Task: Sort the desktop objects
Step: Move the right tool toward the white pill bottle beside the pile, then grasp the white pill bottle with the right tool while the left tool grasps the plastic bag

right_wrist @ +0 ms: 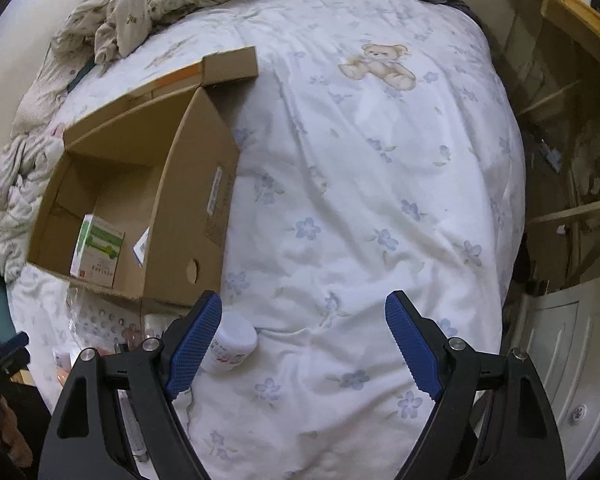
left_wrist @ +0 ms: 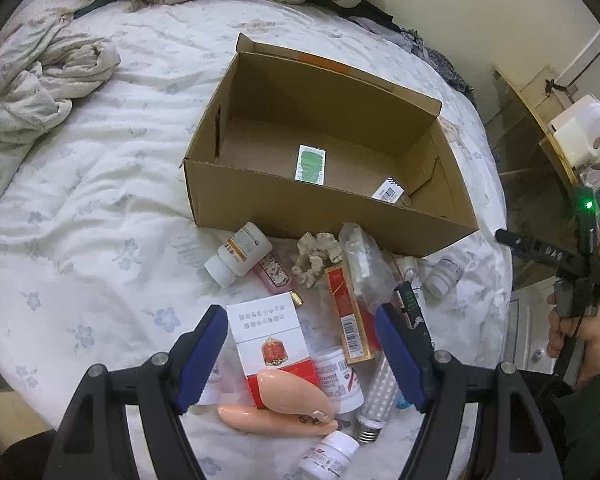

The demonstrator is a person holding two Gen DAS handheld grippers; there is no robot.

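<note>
Fingers [left_wrist: 204,360] apart—cigarette pack [left_wrist: 266,346] lengthwise between.

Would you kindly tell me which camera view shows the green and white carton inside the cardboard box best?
The right wrist view: the green and white carton shows its top and printed side there. The left wrist view shows only its green top, smaller and farther off.

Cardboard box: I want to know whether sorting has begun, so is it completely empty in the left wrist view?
No, the cardboard box already holds a green-and-white packet and a barcoded white item on its floor.
</note>
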